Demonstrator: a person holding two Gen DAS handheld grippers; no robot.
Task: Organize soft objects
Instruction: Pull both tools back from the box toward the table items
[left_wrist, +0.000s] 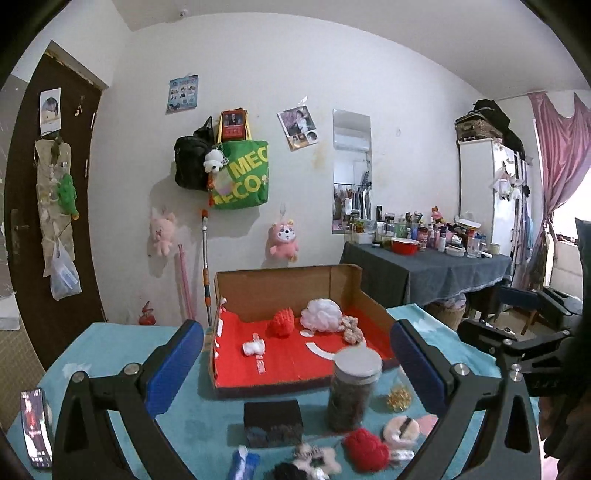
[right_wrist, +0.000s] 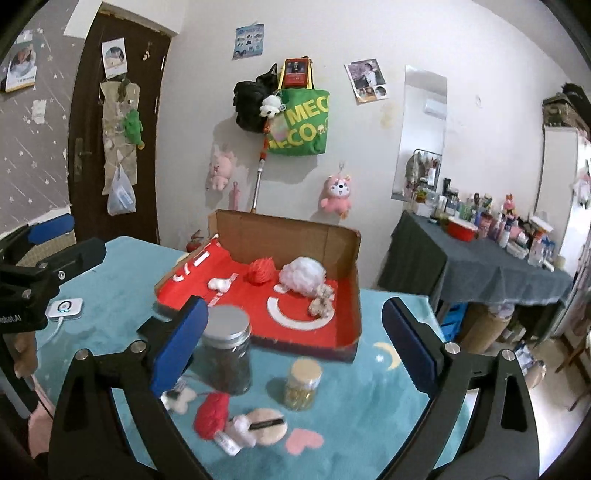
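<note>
Red knitted soft toy (right_wrist: 212, 413) lying beside round beige puff (right_wrist: 266, 425), both hand-held grippers spread apart, empty

Soft window daylight, fisheye-bent edges, slight blur.

**Legible text, both wrist views**

Green tote bag (left_wrist: 242, 175) (right_wrist: 301, 123) hanging on the wall: yellow letters "MEC" over "ECO", cut off at the bag's edges. Left gripper body, left edge of the right wrist view: white lettering ending "obot.AI". Wall poster, photos and red box print too small to read.
</note>
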